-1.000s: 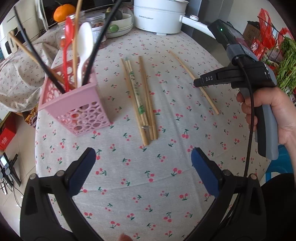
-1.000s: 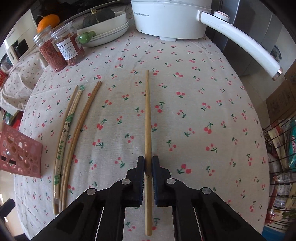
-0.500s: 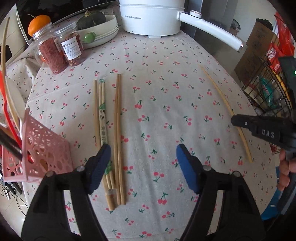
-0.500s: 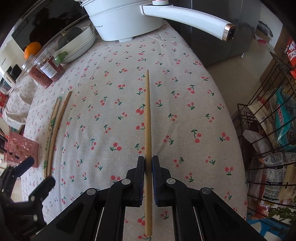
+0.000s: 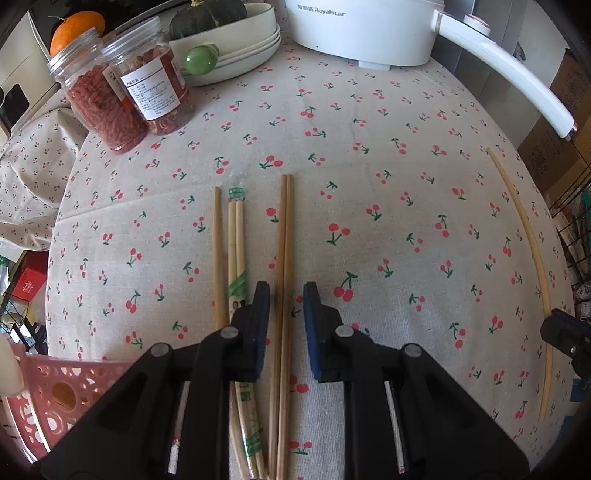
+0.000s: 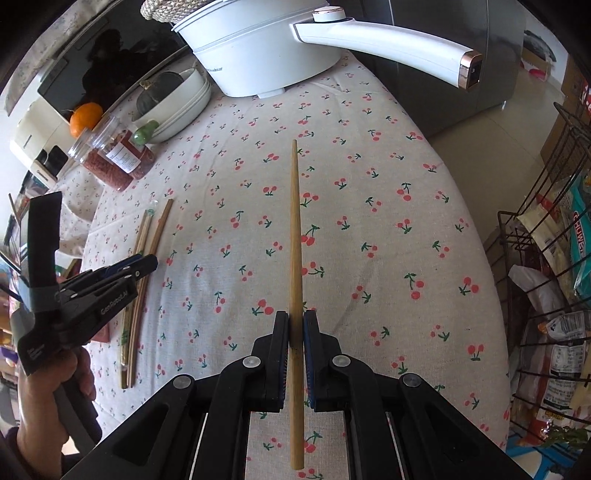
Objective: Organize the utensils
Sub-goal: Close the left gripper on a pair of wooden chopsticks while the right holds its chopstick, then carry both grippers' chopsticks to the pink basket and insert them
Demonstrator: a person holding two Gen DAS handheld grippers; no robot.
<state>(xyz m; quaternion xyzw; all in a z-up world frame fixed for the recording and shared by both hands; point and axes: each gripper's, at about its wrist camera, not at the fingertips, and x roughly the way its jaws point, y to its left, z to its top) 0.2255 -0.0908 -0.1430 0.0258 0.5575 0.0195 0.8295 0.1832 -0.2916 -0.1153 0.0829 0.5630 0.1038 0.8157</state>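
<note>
Bamboo-coloured and bare, a pair of long wooden chopsticks (image 5: 283,258) lies side by side on the cherry-print tablecloth (image 5: 388,206), and the left gripper (image 5: 286,314) straddles it with its blue-padded fingers (image 5: 260,325) narrowed around the pair; a slim gap shows on each side, so the jaws are not yet pressed on the wood. Just left of that pair lie a single plain wooden chopstick (image 5: 217,254) and a paper-banded pair of pale chopsticks with green print (image 5: 236,251), partly hidden under the gripper's left finger. Further left of the pair, at the lower edge, sits the pink perforated plastic utensil basket (image 5: 55,391). Well to the right of the pair, one more long wooden chopstick (image 6: 295,258) is clamped in the right gripper (image 6: 295,347), whose jaws press on its lower part while it points away over the cloth; whether it touches the cloth cannot be told. Beyond the pair stand two clear plastic jars of red dried goods (image 5: 122,96), stacked cream bowls holding a dark green squash (image 5: 236,48), and a white electric pot with a long handle (image 5: 369,29).
</note>
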